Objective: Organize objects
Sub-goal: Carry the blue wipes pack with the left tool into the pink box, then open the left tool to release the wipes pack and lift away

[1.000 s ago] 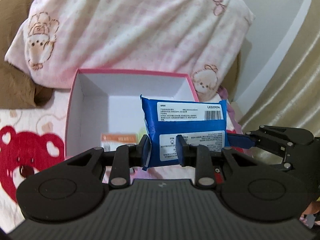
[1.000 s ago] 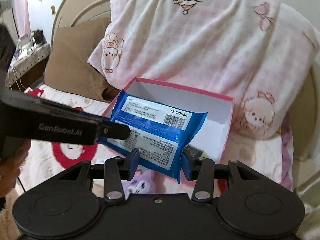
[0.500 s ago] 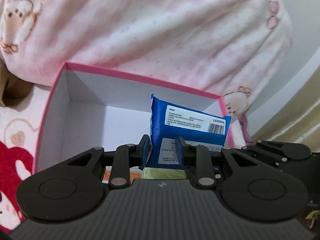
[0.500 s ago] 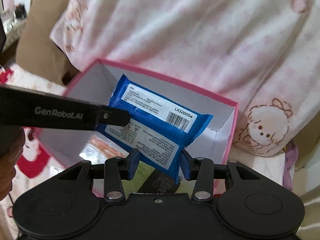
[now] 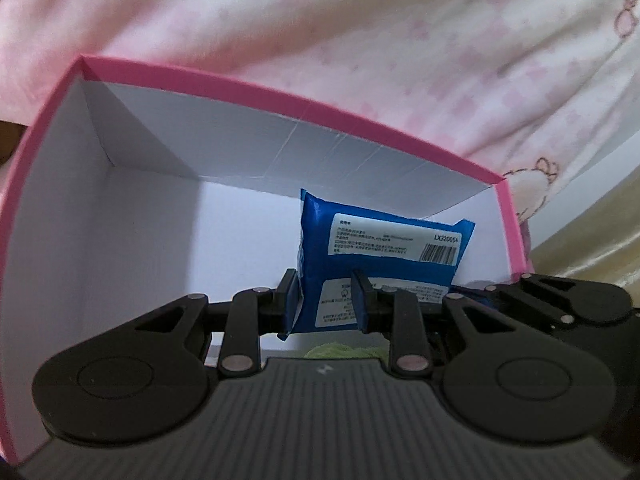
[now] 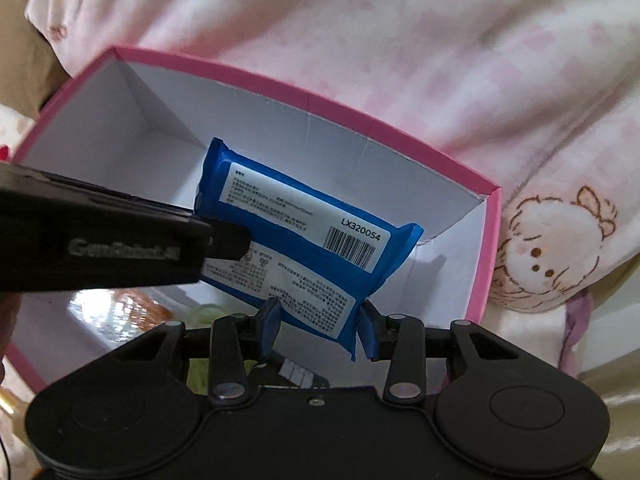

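- Left gripper and right gripper jaws both clamp the blue packet, labelled "LX320054", inside the pink box.
- "GenRobot.AI" marks the left gripper.

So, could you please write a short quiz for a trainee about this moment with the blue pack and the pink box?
1. True or false: both grippers grip the blue pack.
2. The pack hangs over which container?
A. pink-rimmed box
B. wicker basket
C. metal tray
3. Fill in: behind the box lies a pink ___.

Key: 1 true: left gripper and right gripper are both shut on it. 2 A. 3 pillow.
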